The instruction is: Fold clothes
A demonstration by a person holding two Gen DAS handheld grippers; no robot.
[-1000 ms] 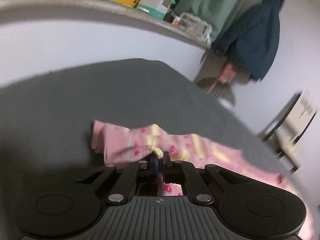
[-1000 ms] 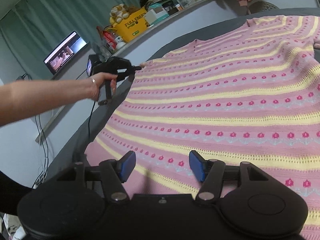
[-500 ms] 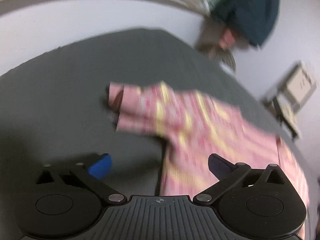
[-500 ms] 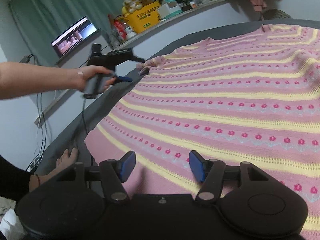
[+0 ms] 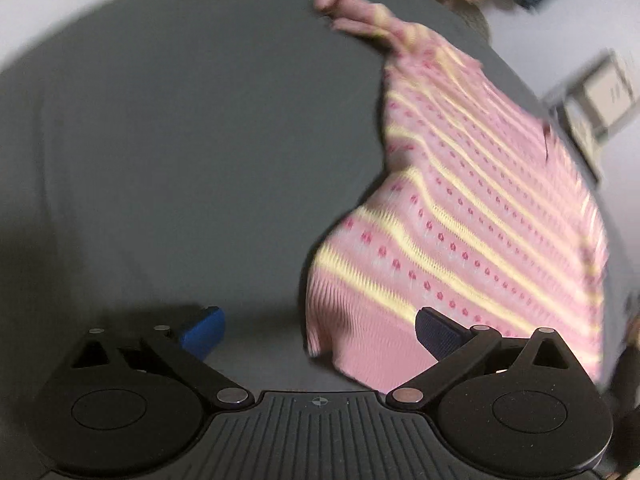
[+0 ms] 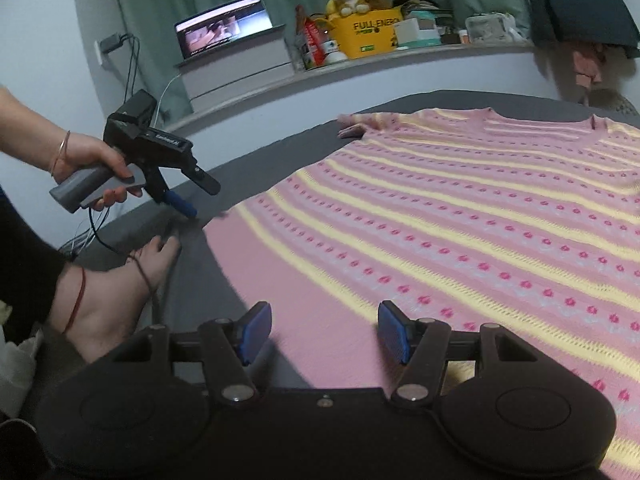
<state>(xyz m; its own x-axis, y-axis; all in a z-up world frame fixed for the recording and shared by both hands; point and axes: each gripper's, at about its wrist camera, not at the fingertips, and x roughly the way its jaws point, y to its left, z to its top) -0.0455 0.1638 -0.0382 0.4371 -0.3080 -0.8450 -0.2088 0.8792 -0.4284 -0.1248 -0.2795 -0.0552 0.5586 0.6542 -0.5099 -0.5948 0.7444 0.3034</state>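
Looking at the bed (image 6: 280, 148) first: dark grey cover, and on it our pink striped sweater (image 6: 460, 216) spread flat and unfolded, filling most of the right wrist view; its stripes run crosswise, collar end far from us near the ledge, hem edge nearest, so the long axis points away from both tools; the near sleeve (image 5: 360, 20) lies out to the sweater's left at the far end, bunched at the cuff; the right tool (image 6: 324, 336) hovers right over the hem band, jaws wide apart, gripping nothing; the left tool (image 5: 316, 330) is also spread wide and empty, sitting off the sweater's left edge, over bare cover, with the hem corner (image 5: 332, 344) just ahead and to its right; left view is motion-blurred, so contact there we can't tell; our read: the right tool is nearer the hem, the left nearer the side edge and corner; a first fold likely takes the left side inward across the long axis.
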